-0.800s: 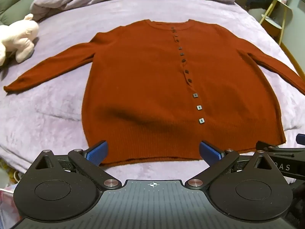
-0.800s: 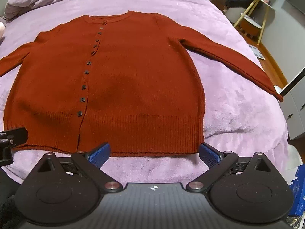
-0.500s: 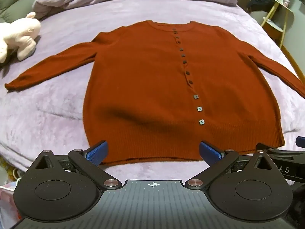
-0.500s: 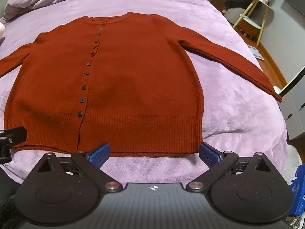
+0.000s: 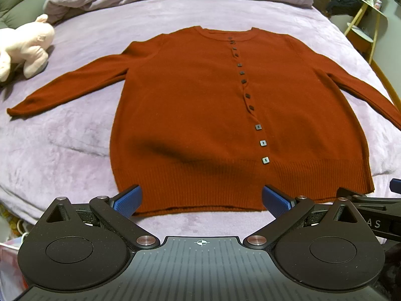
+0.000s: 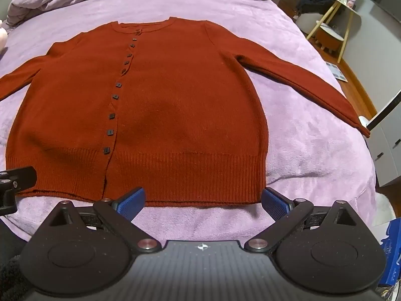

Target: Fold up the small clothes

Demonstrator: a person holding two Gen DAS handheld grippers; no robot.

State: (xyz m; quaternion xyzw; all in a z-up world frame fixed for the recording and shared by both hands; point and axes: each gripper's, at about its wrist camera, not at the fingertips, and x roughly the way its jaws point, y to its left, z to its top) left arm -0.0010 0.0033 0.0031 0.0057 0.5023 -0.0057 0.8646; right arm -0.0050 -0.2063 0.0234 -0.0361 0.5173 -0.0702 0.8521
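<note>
I am holding my left gripper (image 5: 201,200) and right gripper (image 6: 203,200) spread wide and empty just above the hem of the rust cardigan (image 5: 213,115), which is lying flat, buttoned and wholly unfolded on the purple bed (image 5: 75,138), so all folding remains.

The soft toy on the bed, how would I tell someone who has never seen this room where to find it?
Start at the bed with the lilac cover, where a rust-red cardigan lies spread flat. Follow the sleeve pointing to the left in the left wrist view; past it lies the soft toy. It is the only pale pink, plump thing there.
</note>
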